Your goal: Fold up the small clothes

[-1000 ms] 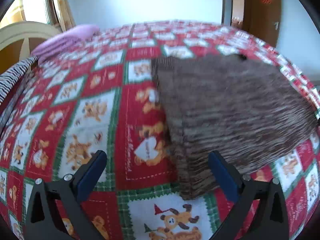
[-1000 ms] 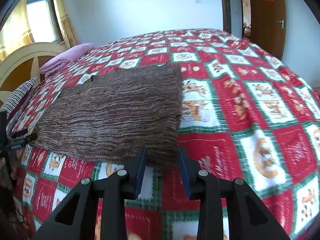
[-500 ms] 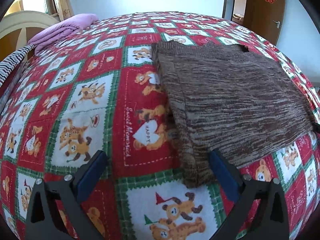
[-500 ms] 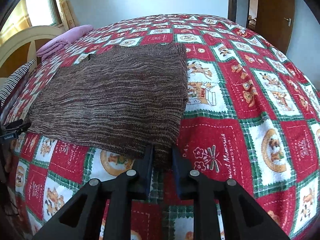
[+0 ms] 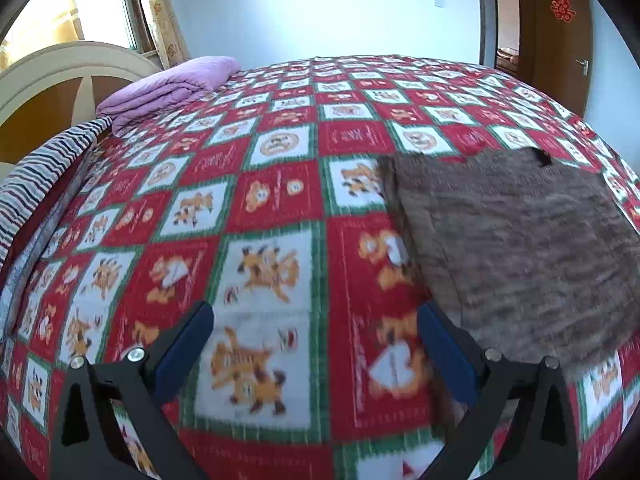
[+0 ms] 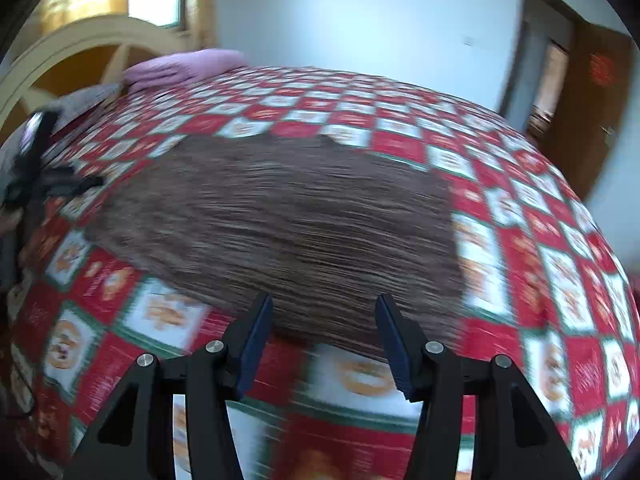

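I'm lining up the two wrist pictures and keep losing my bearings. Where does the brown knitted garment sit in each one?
Left wrist: the brown knitted garment fills the right side, beside the right-hand finger, flat on the bedspread.
Right wrist: the garment spans the middle, just beyond both fingertips.
Shared landmark: the folded purple blanket at the far left of the bed, by the headboard.

A home bedroom is showing here: a bed (image 5: pixel 280 168) wearing a red, teddy-bear patchwork quilt, a folded purple blanket (image 5: pixel 168 84) lying by the curved headboard (image 5: pixel 72 60), a curtained window (image 5: pixel 100 12) glowing, a wooden door (image 5: pixel 560 40) standing behind.
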{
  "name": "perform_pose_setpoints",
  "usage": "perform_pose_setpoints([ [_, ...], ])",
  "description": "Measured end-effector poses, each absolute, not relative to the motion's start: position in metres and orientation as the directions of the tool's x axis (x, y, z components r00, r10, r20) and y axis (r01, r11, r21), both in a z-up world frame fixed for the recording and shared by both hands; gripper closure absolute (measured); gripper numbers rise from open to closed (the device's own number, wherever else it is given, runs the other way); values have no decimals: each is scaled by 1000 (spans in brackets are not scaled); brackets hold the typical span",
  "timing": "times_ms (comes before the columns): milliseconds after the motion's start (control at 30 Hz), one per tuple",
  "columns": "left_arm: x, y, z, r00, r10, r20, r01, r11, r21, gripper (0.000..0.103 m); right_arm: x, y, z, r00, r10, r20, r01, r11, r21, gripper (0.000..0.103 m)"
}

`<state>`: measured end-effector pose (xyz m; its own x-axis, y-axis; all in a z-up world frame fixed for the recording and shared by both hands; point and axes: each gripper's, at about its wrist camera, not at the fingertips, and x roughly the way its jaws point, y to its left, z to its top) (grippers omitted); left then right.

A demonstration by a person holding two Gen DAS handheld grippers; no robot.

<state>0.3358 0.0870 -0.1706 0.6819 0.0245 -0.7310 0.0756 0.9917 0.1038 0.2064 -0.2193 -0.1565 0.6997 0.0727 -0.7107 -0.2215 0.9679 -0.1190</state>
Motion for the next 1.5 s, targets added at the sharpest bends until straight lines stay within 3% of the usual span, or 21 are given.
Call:
perform_pose_setpoints([
  [333,373,79,-180,668,33,-743,55,994,93,0,209,-94,-176,687,161,-709,-464,848,-257,49],
  [633,402,70,-184,661,-27,-750,94,994,47,0,210,-30,-194,684,180,-707,-531,788,-313,49],
  [1133,453,52,-195,605,-176,-777,180,980,-82,0,213,20,-208,731,137,-668,-525,739,-423,49],
  [1500,481,43,-204,561,-246,-790,208,966,-153,4,227,28,-212,737,132,-663,-516,743,-426,49],
])
